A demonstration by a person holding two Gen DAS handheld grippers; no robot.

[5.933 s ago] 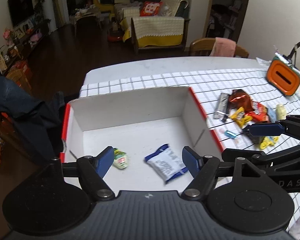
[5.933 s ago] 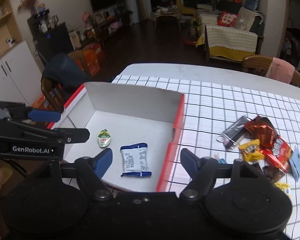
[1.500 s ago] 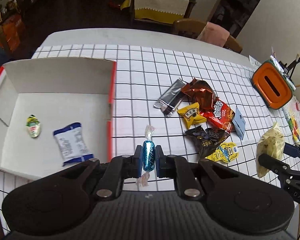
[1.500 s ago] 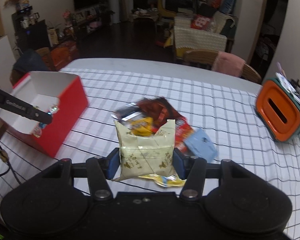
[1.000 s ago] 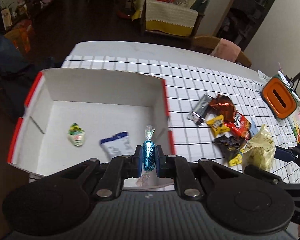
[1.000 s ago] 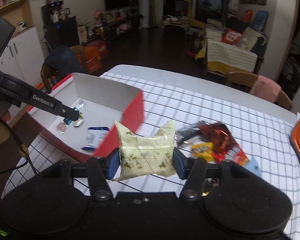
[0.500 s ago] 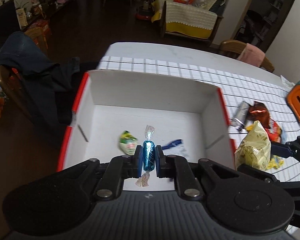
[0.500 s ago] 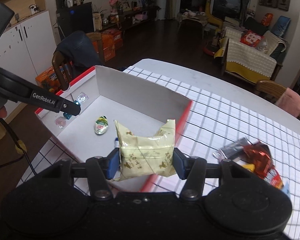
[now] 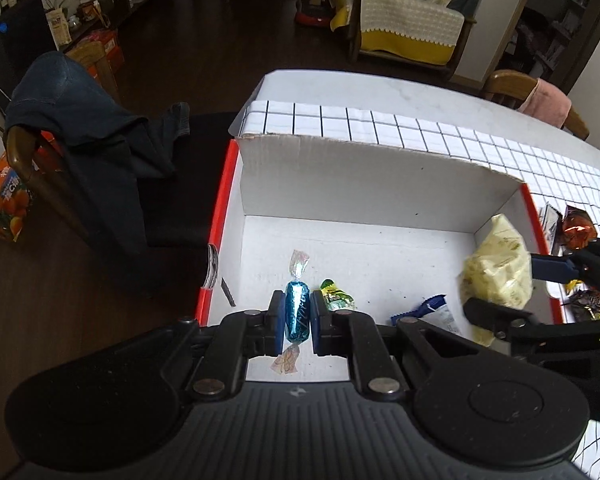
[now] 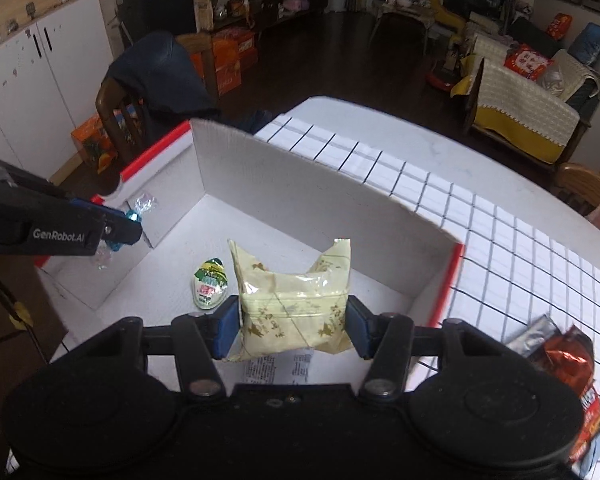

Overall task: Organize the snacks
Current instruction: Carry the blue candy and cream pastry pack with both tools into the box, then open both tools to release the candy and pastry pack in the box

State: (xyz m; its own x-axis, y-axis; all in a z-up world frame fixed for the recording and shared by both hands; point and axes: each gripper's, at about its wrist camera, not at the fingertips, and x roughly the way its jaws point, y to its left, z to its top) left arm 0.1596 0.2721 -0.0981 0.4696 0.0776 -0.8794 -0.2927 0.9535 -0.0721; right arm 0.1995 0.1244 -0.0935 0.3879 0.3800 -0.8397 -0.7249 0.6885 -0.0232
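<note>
An open white box with red sides (image 9: pixel 380 184) (image 10: pixel 300 184) stands on the checked tablecloth. My left gripper (image 9: pixel 297 318) is shut on a blue foil candy (image 9: pixel 297 312) and hangs over the box's left part. From the right wrist view the same gripper (image 10: pixel 118 226) shows at the box's left wall, candy (image 10: pixel 132 216) at its tip. Over the box's right part, my right gripper (image 10: pixel 291 322) is shut on a pale yellow snack packet (image 10: pixel 292 304) (image 9: pixel 496 268). A green sweet (image 9: pixel 336 300) (image 10: pixel 210 284) and a blue-and-white packet (image 9: pixel 432 312) lie on the box floor.
Loose snacks (image 10: pixel 560 360) (image 9: pixel 576 232) lie on the tablecloth right of the box. A wooden chair draped in dark clothing (image 9: pixel 84 128) stands beyond the table's left edge. Further chairs and a sofa are behind the table.
Both grippers have travelled left from the snack pile to above the box, each still gripping its snack. The box now fills both views.
</note>
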